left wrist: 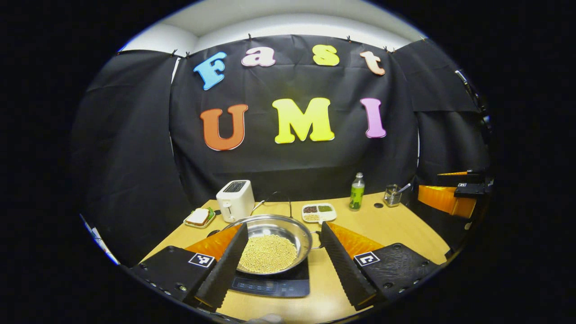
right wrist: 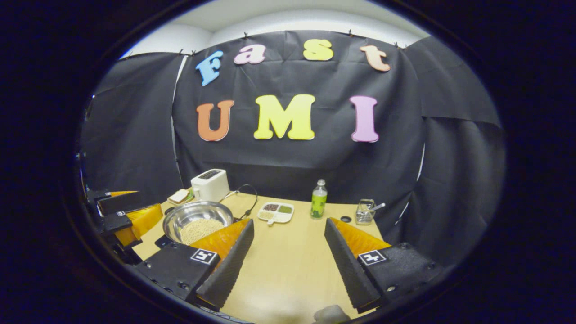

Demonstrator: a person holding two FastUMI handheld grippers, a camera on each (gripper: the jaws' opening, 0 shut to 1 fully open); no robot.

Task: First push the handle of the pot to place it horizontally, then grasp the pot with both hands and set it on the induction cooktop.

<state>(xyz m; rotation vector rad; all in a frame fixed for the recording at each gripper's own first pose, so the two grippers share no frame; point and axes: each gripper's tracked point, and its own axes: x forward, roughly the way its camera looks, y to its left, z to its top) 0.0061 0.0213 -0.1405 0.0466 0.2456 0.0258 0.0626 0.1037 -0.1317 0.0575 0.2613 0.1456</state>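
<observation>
- Sitting on the induction cooktop (left wrist: pixel 274 284), the pot (left wrist: pixel 274 245) lies straight ahead of the left gripper (left wrist: pixel 283 270), framed between its two fingers; its bowl holds a heap of pale beans (left wrist: pixel 268 253).
- In the right gripper view the pot (right wrist: pixel 198 220) lies ahead and off to the left of the right gripper (right wrist: pixel 288 265), so the left gripper is the nearer tool.
- One small side handle (left wrist: pixel 316 239) juts from the pot's rim toward the left gripper's right-hand finger and looks about level; I cannot tell how any handle on the far side lies.
- Left gripper: fingers spread wide, holding nothing, apart from the pot's rim.
- Right gripper: fingers spread wide over the bare table (right wrist: pixel 292 252), holding nothing.
- My judgement: the pot looks already set on the cooktop, so little of the task remains.
- Count, from the left gripper view:
  - one pot, one induction cooktop
  - one toaster (left wrist: pixel 235 200)
  - one sandwich on a small tray (left wrist: pixel 199 217)
  - one divided dish (left wrist: pixel 318 212) of grains
  - one green bottle (left wrist: pixel 357 192)
  - one small wire holder (left wrist: pixel 392 195) with a utensil
  - two grippers in all
</observation>
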